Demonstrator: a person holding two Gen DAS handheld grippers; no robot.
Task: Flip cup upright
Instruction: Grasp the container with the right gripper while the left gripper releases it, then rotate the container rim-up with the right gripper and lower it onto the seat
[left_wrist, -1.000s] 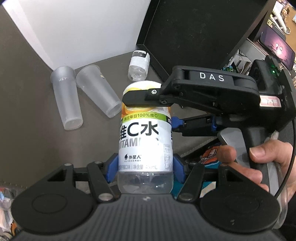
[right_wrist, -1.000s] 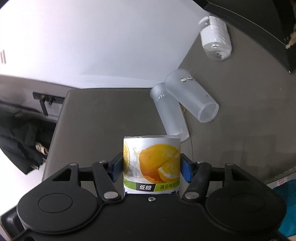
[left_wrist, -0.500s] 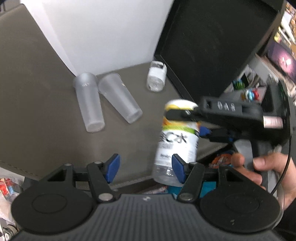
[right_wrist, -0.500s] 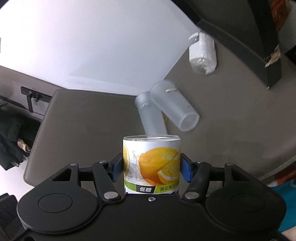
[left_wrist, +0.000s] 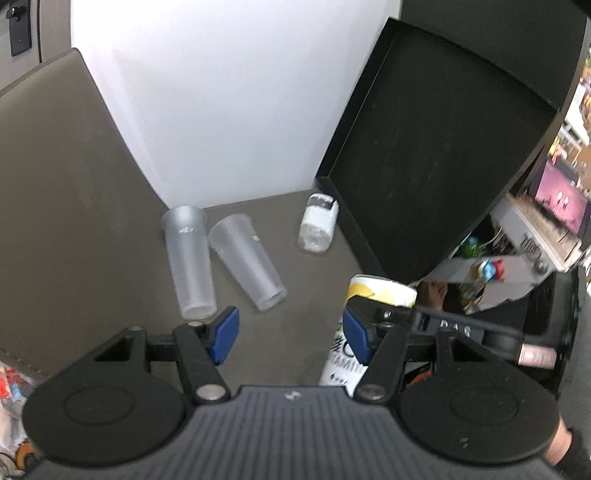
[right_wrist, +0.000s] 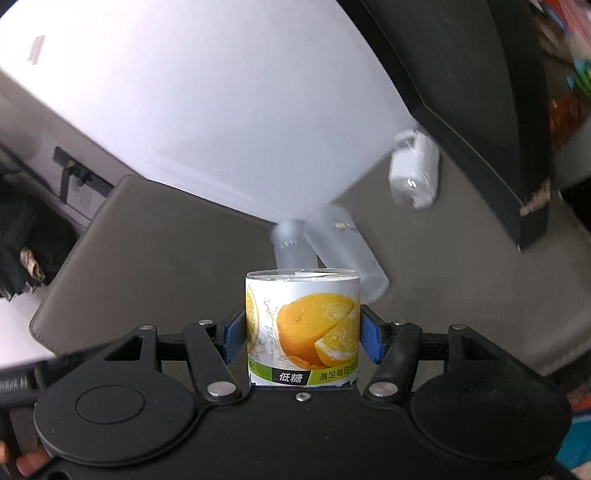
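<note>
Two frosted plastic cups lie on their sides, side by side, on the grey table: one (left_wrist: 189, 263) to the left, the other (left_wrist: 246, 261) to its right, mouths towards me. They also show in the right wrist view (right_wrist: 341, 251), partly behind the bottle. My left gripper (left_wrist: 290, 334) is open and empty, above the table in front of the cups. My right gripper (right_wrist: 302, 338) is shut on a vitamin C drink bottle (right_wrist: 303, 326) with an orange-slice label; the bottle also shows in the left wrist view (left_wrist: 369, 325), beside my left gripper's right finger.
A small clear bottle with a white label (left_wrist: 318, 228) lies on the table by a black box (left_wrist: 436, 147) at the right. A white wall panel (left_wrist: 221, 103) stands behind the cups. The table's front edge (left_wrist: 22, 363) is at lower left, clutter beyond it.
My left gripper let go of the drink bottle, opened and drew back and left. The right gripper kept the bottle and carried it off to the right.
</note>
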